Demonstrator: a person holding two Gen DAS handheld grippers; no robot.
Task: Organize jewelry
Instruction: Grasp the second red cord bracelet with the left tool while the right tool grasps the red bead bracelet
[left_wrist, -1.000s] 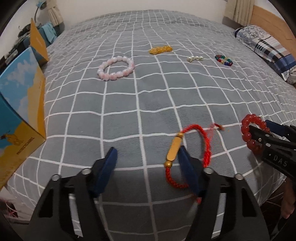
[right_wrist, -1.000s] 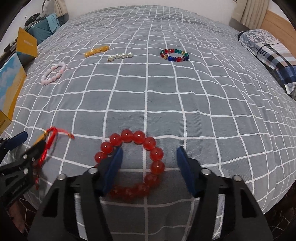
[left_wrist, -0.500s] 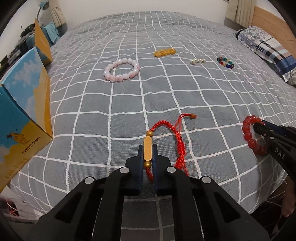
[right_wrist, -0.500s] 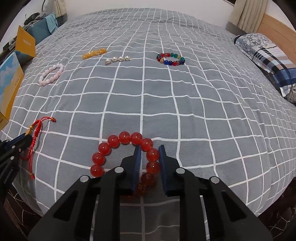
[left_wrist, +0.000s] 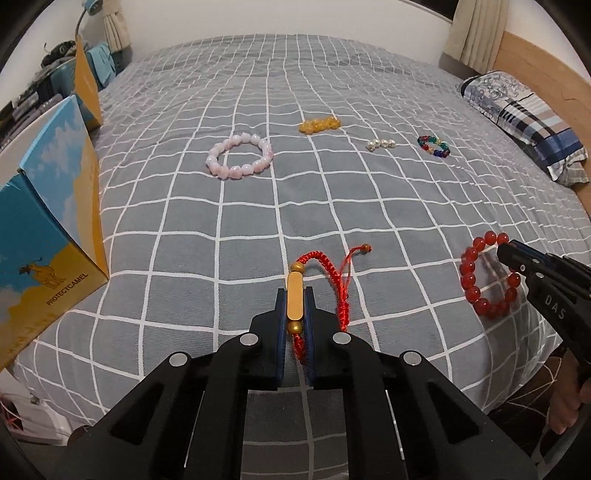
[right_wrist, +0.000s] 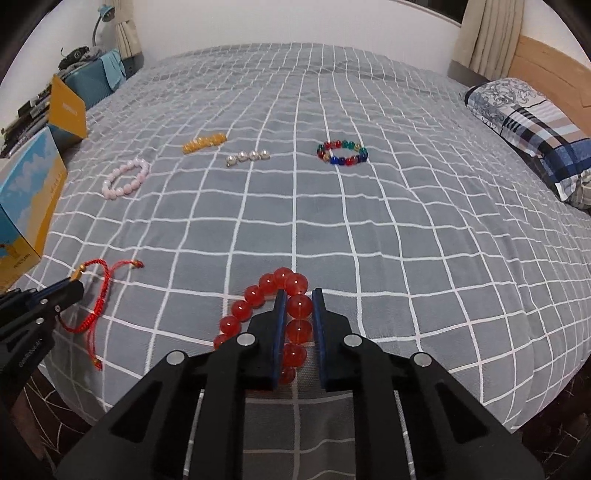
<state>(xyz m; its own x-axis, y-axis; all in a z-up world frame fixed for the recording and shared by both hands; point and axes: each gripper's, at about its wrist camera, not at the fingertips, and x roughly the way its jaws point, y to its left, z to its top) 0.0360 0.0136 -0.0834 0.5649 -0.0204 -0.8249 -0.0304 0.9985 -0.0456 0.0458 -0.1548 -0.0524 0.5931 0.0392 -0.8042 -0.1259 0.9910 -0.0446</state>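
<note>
The left gripper (left_wrist: 294, 314) has its fingers (left_wrist: 281, 325) pinched on the gold bar of the red cord bracelet (left_wrist: 295, 301). The bar's long axis runs straight away from the camera, in line with the fingers; the braided cord loops out to the right, and its tail ends in a small bead on the bed (left_wrist: 258, 214). The right gripper (right_wrist: 298, 314) grips the red bead bracelet (right_wrist: 297, 306) on the loop's right side, one bead squeezed between the fingers (right_wrist: 279, 314), the rest of the ring fanning out to the left.

A second ago both pairs of fingers stood spread around their bracelets; now they are clamped, and the red bead bracelet has risen slightly off the cover.

Farther out lie a pink bead bracelet (left_wrist: 240, 157), an amber bead strand (left_wrist: 319, 124), a row of pearls (left_wrist: 380, 143) and a multicoloured bead bracelet (left_wrist: 434, 146). At the left bed edge stands a blue-and-yellow box (left_wrist: 44, 236); its inside cannot be seen.
</note>
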